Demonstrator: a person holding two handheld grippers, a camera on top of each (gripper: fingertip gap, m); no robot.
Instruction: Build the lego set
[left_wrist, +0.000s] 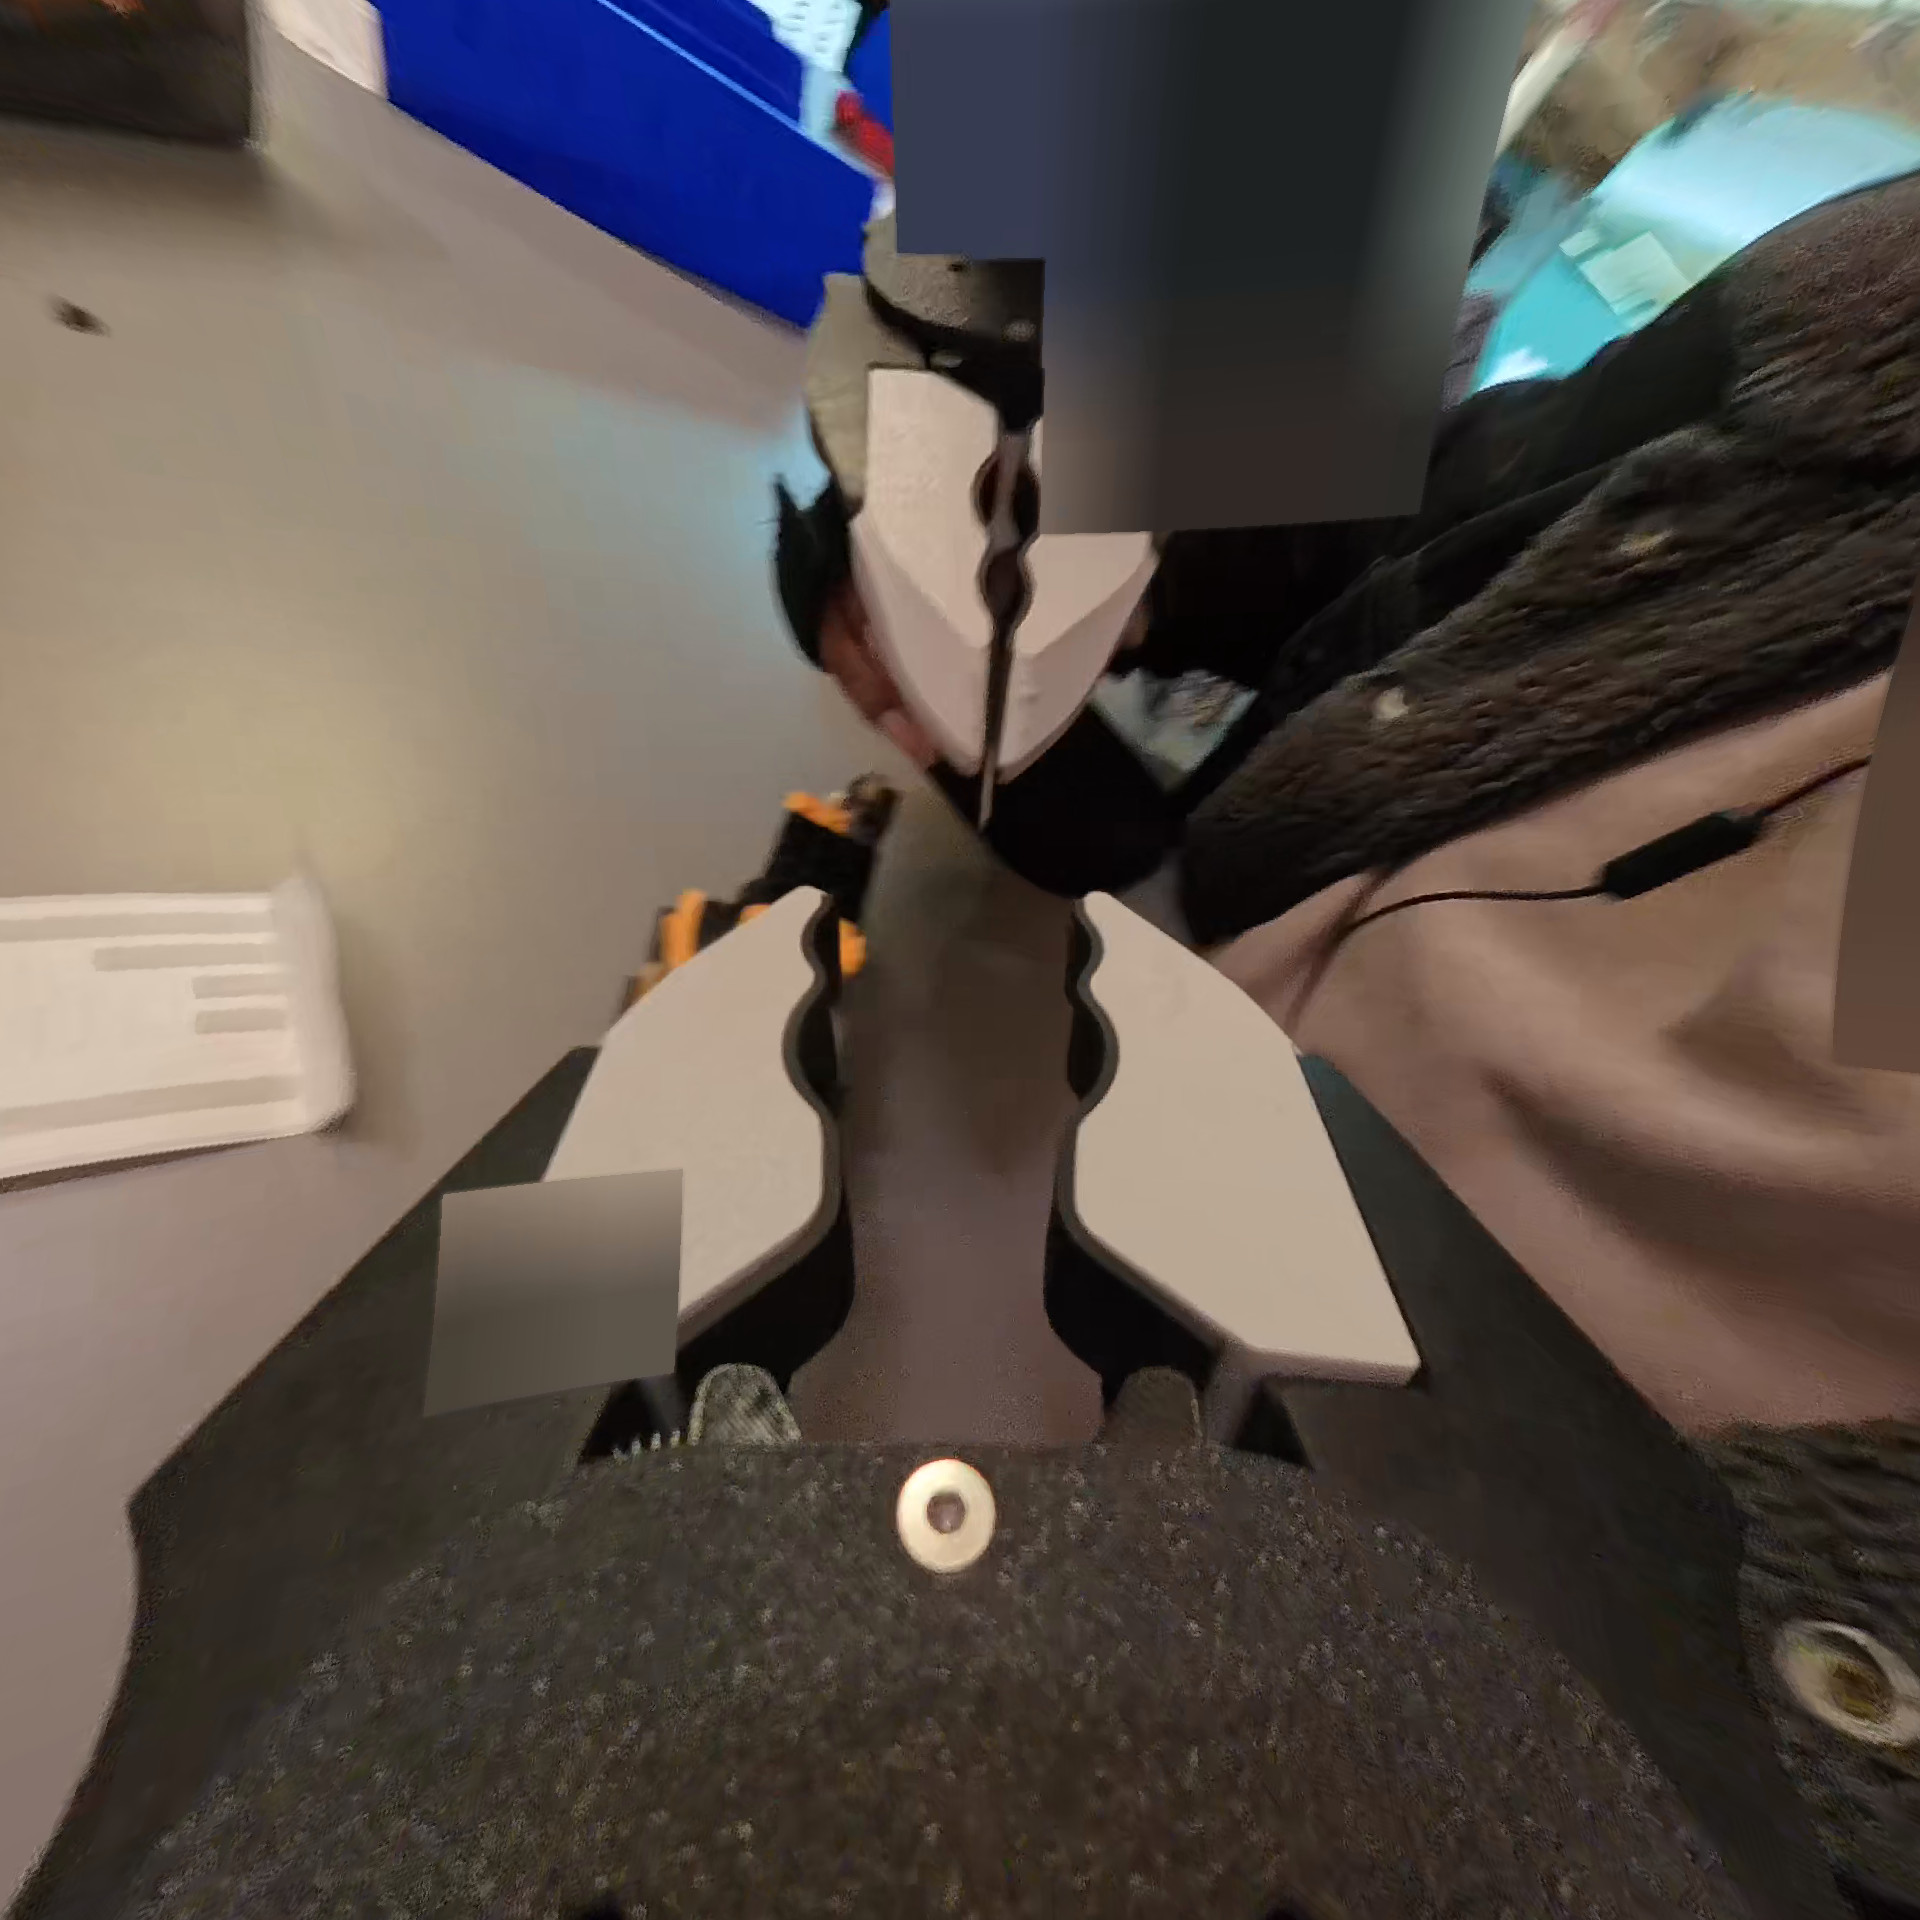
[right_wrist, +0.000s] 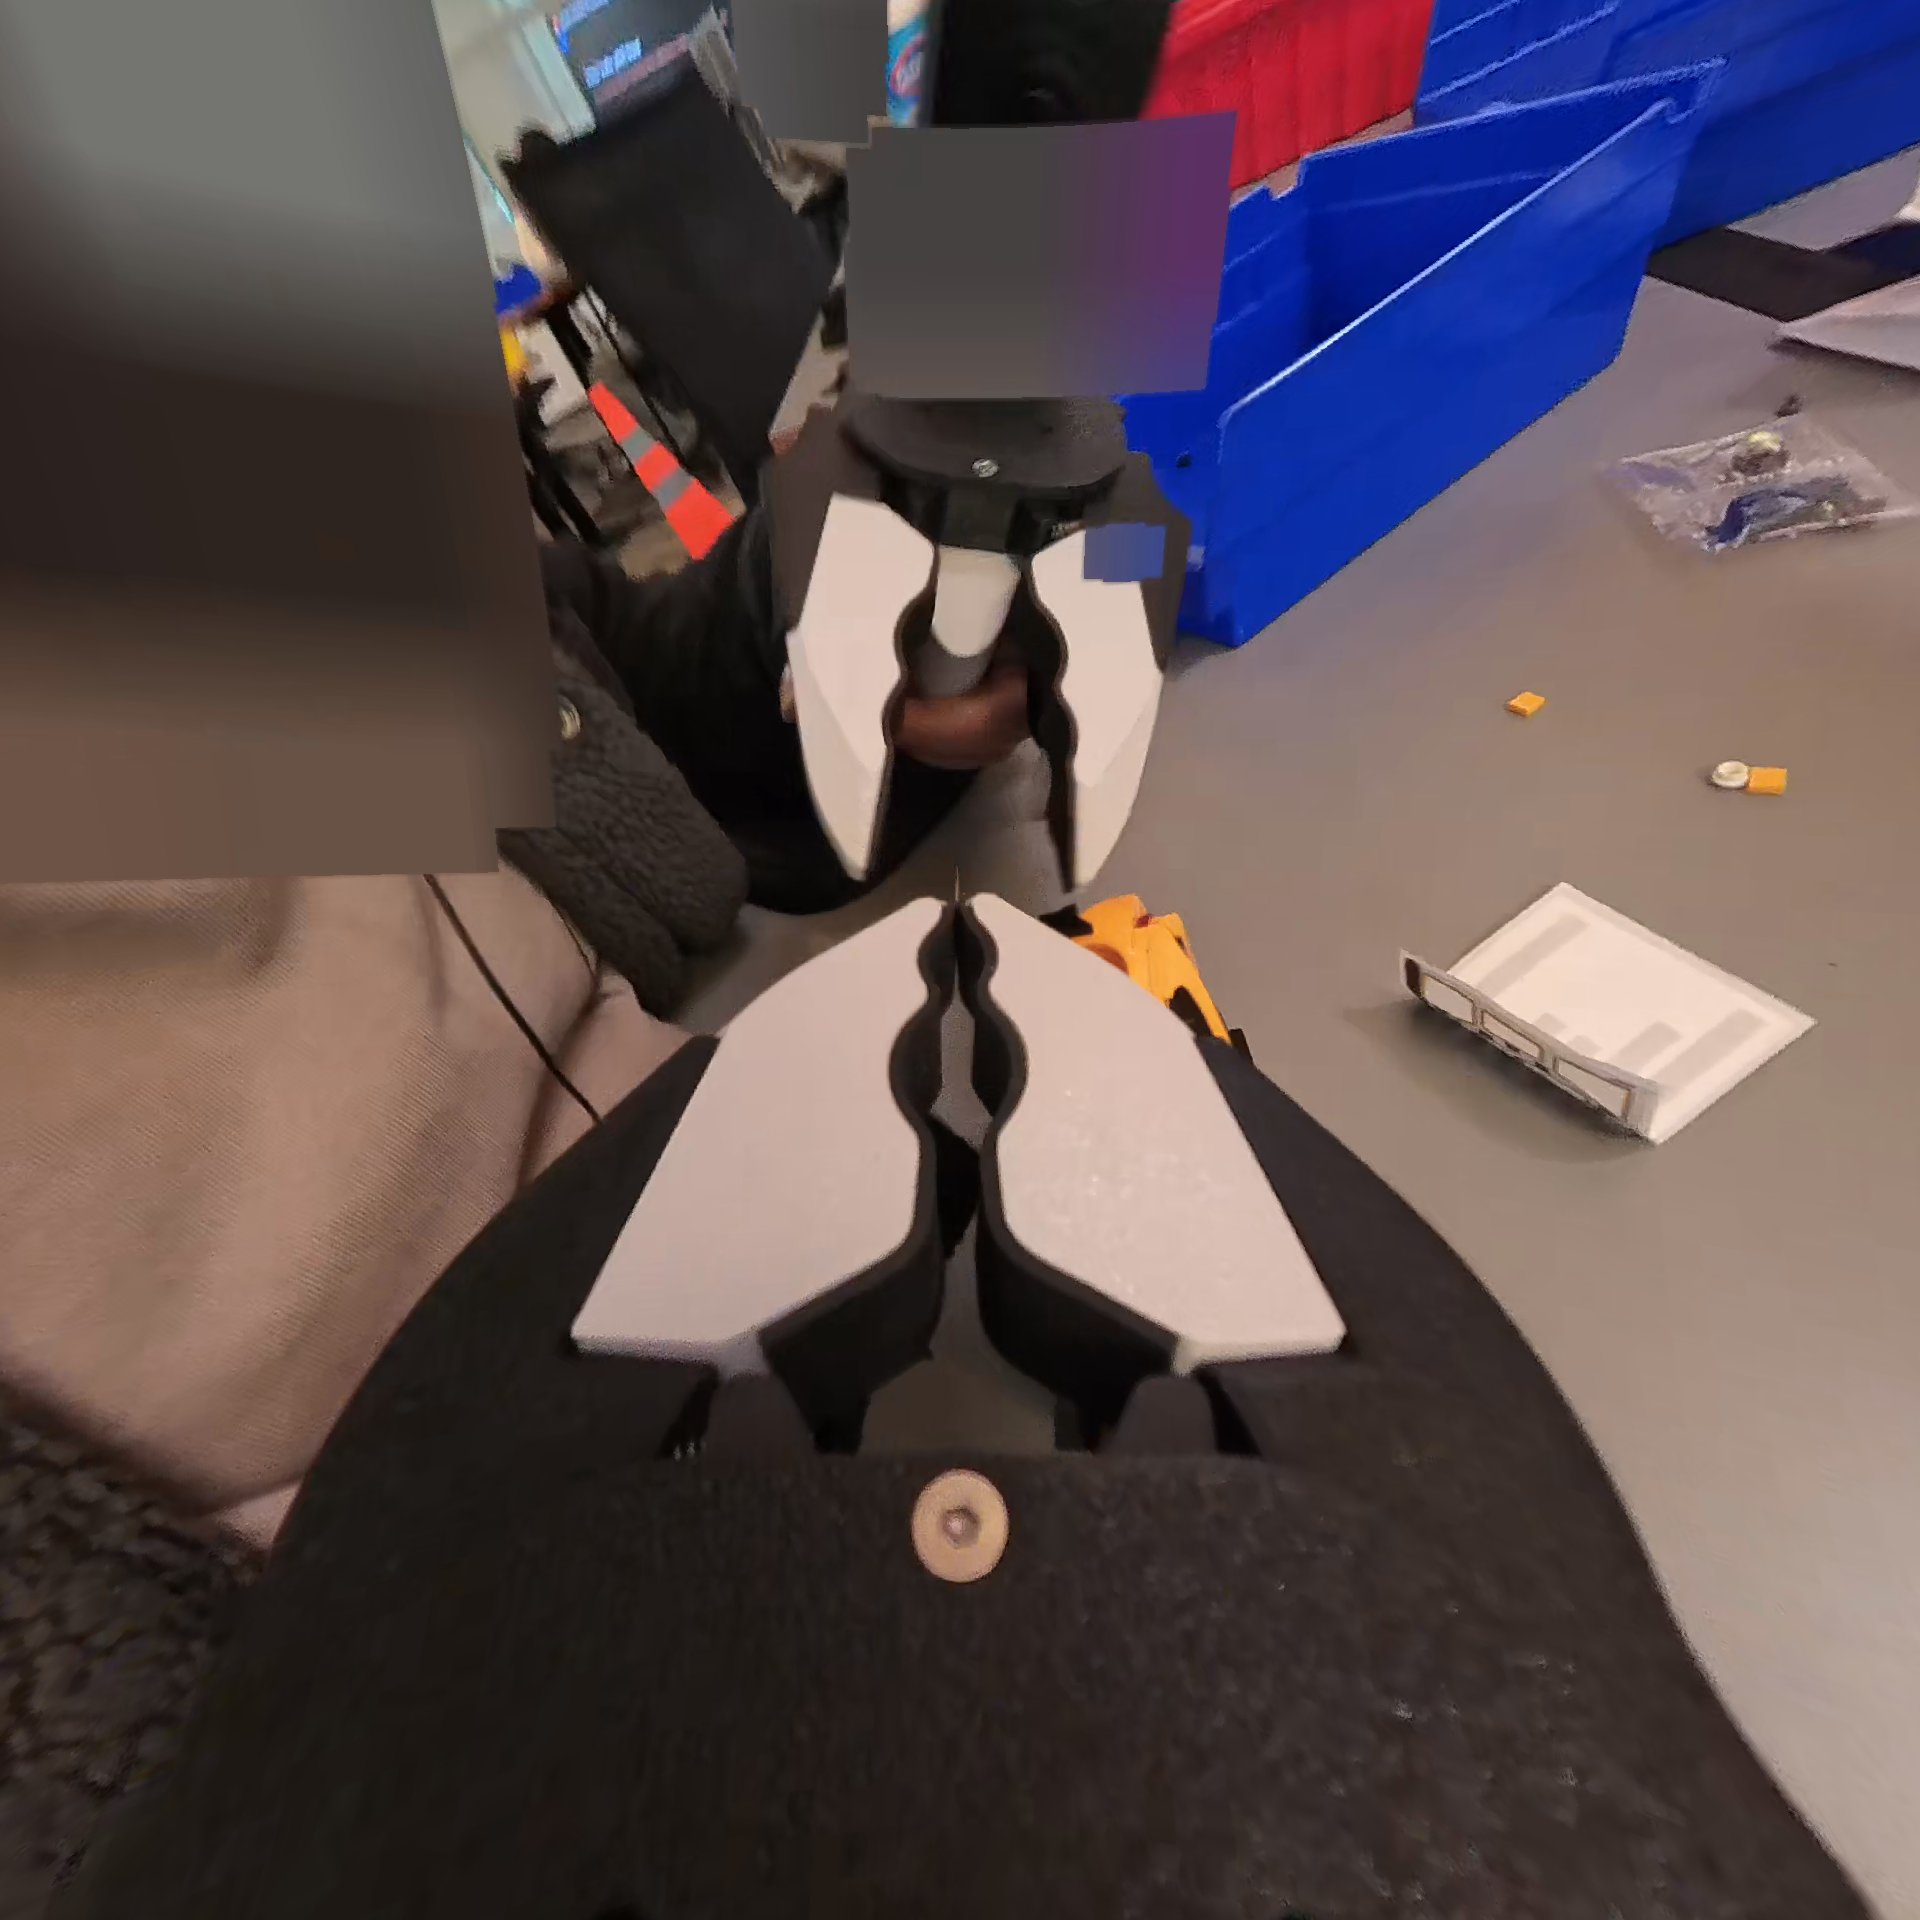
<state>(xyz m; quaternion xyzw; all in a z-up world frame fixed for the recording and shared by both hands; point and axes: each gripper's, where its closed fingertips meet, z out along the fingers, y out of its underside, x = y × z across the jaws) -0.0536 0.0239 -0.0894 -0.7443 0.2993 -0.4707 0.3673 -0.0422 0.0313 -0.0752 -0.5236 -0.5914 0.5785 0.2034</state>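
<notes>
Worktop (right_wrist: 1455, 1351): grey, bearing the loose things.
Bins: blue bins (right_wrist: 1434, 343) along the far right edge; a red one (right_wrist: 1288, 62) behind them.
Tray: white moulded tray (right_wrist: 1621, 1008) lying near right.
Bag: clear bag (right_wrist: 1756, 488) of small parts, far right.
Bits: small orange pieces (right_wrist: 1525, 704) scattered beyond the tray.
Toy: orange and black object (right_wrist: 1153, 956) at mid worktop.

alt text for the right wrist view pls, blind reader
The right claw is shut with nothing visible in it, tip to tip with the open left claw above a grey table. An orange and black toy lies just beside the tips; a white tray and blue bins sit further right.
</notes>
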